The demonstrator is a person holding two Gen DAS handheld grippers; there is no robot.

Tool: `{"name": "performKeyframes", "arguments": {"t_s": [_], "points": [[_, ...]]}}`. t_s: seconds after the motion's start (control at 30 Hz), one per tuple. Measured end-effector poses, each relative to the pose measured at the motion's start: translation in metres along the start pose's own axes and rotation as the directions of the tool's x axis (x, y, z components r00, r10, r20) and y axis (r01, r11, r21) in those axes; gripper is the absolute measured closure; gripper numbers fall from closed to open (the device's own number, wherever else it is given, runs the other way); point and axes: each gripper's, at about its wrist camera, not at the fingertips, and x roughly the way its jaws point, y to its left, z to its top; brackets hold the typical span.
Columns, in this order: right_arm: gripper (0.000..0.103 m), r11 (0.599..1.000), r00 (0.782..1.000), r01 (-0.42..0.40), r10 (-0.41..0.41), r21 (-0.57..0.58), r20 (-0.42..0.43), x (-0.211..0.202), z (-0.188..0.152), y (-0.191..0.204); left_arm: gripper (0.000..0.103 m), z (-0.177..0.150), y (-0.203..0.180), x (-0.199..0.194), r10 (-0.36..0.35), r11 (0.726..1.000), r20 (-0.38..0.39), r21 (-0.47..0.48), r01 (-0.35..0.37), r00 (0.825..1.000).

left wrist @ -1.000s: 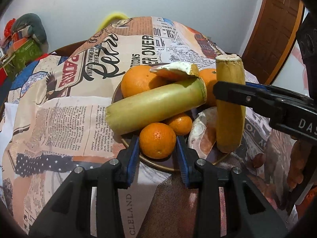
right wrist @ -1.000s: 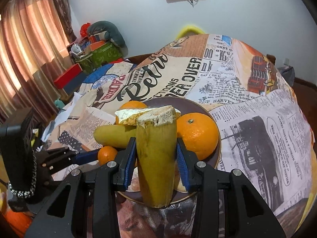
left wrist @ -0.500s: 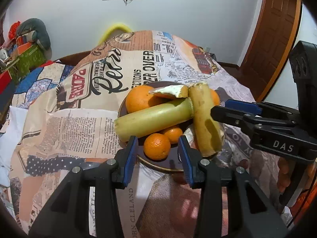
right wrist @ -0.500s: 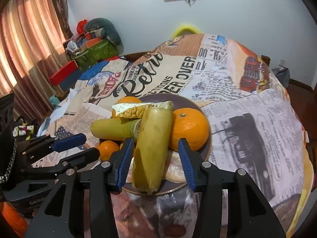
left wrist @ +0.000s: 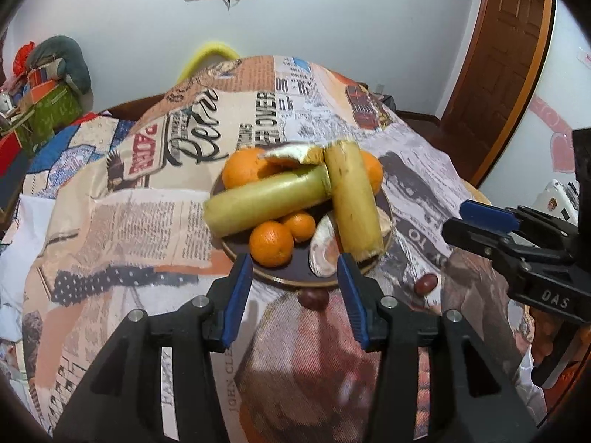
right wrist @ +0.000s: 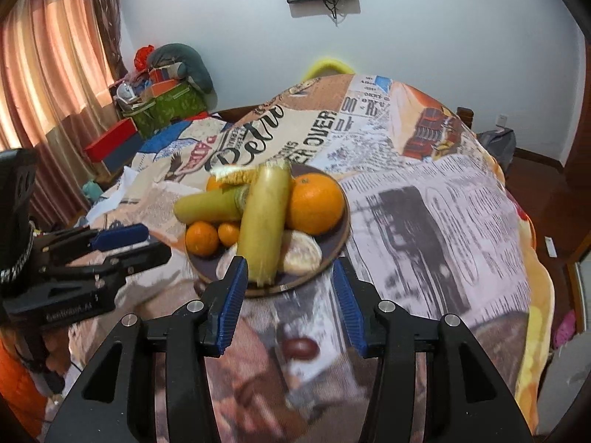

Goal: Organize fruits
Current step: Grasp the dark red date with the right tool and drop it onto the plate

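Both tools — left tool (left wrist: 293, 297) and right tool (right wrist: 288, 299) — stand spread and empty, jaws just widened, short of the plate (left wrist: 284, 277). Fruit is piled there; two dark fruits (left wrist: 314, 298) beside the plate likely come next.

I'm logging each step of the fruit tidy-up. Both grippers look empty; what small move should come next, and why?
Probably lower the right gripper onto the dark red fruit lying on the cloth just below its open, empty jaws. It and another one sit outside the plate, where the rest is piled.

Four oranges (left wrist: 271, 243), two yellow-green stalks (left wrist: 266, 199), one plate (left wrist: 288, 277)
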Motion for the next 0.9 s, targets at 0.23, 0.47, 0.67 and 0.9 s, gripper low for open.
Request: {"name": "performKeyframes", "arguments": {"t_s": [0.23, 0.47, 0.67, 0.9], "points": [[0.058, 1.000, 0.999, 0.009, -0.009, 0.002, -0.050, 0.004, -0.026, -0.004, 0.055, -0.017, -0.002, 0.015, -0.013, 1.000, -0.069, 0.013, 0.014, 0.998], [0.058, 0.999, 0.994, 0.000, 0.004, 0.035, -0.108, 0.018, -0.047, -0.012, 0.055, -0.028, -0.008, 0.032, -0.024, 0.999, -0.116, 0.037, 0.028, 0.993], [0.058, 0.998, 0.990, -0.028, 0.036, 0.058, -0.139, 0.027, -0.052, -0.014, 0.056, -0.025, -0.008, 0.047, -0.045, 0.998, -0.136, 0.027, 0.049, 0.990], [0.073, 0.999, 0.991, -0.013, 0.018, 0.037, -0.133, 0.031, -0.052, -0.012, 0.068, -0.024, -0.009, 0.055, -0.030, 0.999, -0.129, 0.041, 0.035, 0.991]]}}
